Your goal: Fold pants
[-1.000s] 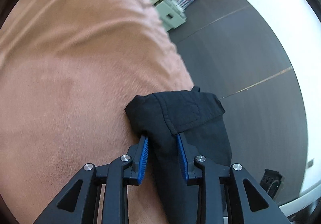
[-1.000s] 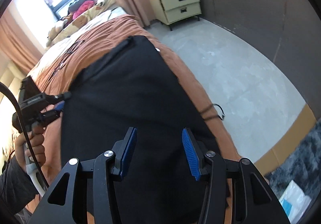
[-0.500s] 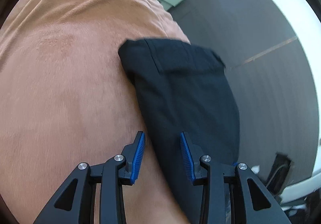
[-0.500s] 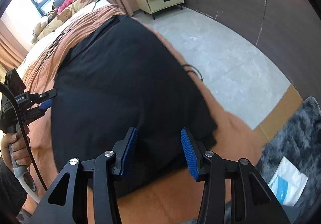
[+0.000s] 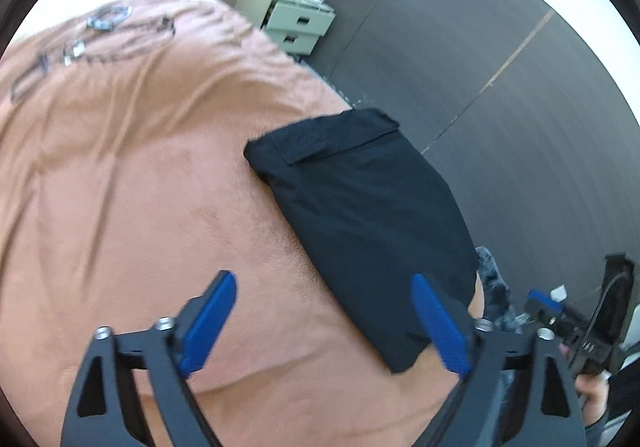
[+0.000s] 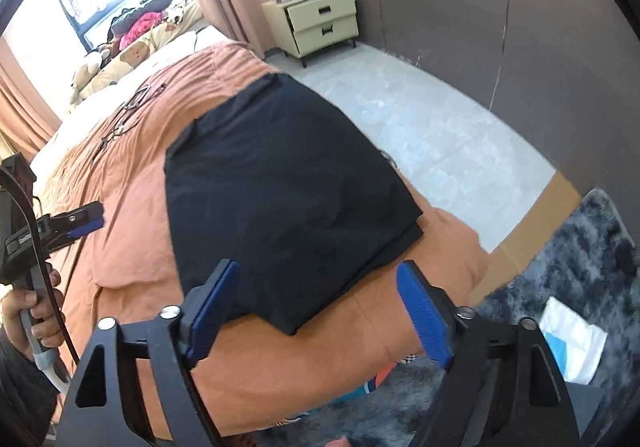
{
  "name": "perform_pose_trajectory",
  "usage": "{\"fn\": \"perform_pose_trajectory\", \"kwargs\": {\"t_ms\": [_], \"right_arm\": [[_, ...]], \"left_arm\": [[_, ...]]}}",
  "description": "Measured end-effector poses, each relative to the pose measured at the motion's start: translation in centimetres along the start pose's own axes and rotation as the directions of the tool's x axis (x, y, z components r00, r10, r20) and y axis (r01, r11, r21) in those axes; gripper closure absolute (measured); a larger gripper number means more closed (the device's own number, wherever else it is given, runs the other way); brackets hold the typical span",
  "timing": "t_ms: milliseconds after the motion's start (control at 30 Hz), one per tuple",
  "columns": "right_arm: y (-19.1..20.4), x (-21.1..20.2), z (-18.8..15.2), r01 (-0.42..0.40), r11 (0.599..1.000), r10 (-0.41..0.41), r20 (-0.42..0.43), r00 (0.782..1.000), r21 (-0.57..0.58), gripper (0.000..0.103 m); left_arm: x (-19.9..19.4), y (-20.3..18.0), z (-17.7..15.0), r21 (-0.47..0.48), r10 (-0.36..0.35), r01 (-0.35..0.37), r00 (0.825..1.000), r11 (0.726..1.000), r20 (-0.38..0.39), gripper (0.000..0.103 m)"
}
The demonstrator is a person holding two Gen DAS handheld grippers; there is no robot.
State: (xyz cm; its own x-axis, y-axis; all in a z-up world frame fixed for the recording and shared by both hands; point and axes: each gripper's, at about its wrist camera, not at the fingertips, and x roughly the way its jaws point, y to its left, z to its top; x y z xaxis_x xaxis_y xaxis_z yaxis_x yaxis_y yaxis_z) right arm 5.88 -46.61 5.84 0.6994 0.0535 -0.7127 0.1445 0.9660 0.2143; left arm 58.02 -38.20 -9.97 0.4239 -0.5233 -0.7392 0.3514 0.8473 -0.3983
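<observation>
The black pants (image 5: 360,215) lie folded in a flat rectangle on the orange-brown bedspread (image 5: 120,167), close to the bed's edge. My left gripper (image 5: 321,281) hovers above their near end. Its jaws are opening wide and the blue pads touch nothing. In the right wrist view the pants (image 6: 280,183) show as a dark slab. My right gripper (image 6: 317,267) hangs over their near corner with its jaws opening and nothing pressed between them. A hand holds the left gripper (image 6: 80,223) at the left edge of that view, and the right gripper (image 5: 540,303) peeks in beside the left one.
A pale nightstand (image 6: 324,23) stands against the dark wall beyond the bed. Grey floor (image 6: 440,127) runs alongside the bed, with a dark shaggy rug (image 6: 580,267) and a white-blue packet (image 6: 572,343) on it. Stuffed toys (image 6: 132,55) and black cords (image 5: 104,17) lie further up the bed.
Both grippers have let go of the pants, pulled back and up, and spread their jaws wide. The pants now lie flat and folded on the bedspread.
</observation>
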Motion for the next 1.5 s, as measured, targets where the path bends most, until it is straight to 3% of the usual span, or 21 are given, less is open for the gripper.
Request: {"fn": "perform_pose_trajectory", "kwargs": {"t_ms": [133,267,500,933,1133,1500], "right_arm": [[1.5,-2.8,-0.3,0.02,1.0,-0.019,0.042,0.999,-0.016,0.016],[3.1,-4.7,-1.7,0.02,1.0,-0.018,0.075,0.997,-0.022,0.001],[6.8,-7.7,-4.5,0.018,1.0,-0.015,0.121,0.993,-0.025,0.0],[10.9,-14.1,-8.6,-0.066,0.994,0.083,0.203,0.976,-0.088,0.0],[12.5,-15.2,-10.2,-0.107,0.984,0.137,0.22,0.966,-0.141,0.0],[14.6,-19.3,-15.2,-0.09,0.981,0.129,0.231,0.964,-0.172,0.0]], "left_arm": [[-3.3,-1.0,-0.4,0.076,0.047,-0.051,0.997,0.996,0.053,0.001],[-7.1,-1.4,-0.8,0.101,0.057,-0.066,0.994,0.993,0.089,0.001],[-13.2,-2.2,-2.0,0.114,0.102,-0.125,0.977,0.986,0.19,0.001],[-24.9,-4.4,-6.4,0.194,0.054,-0.117,0.952,0.974,0.303,0.001],[-29.1,-5.3,-8.4,0.218,0.067,-0.146,0.94,0.965,0.336,0.001],[-35.4,-6.4,-14.9,0.234,0.05,-0.143,0.931,0.962,0.363,0.001]]}}
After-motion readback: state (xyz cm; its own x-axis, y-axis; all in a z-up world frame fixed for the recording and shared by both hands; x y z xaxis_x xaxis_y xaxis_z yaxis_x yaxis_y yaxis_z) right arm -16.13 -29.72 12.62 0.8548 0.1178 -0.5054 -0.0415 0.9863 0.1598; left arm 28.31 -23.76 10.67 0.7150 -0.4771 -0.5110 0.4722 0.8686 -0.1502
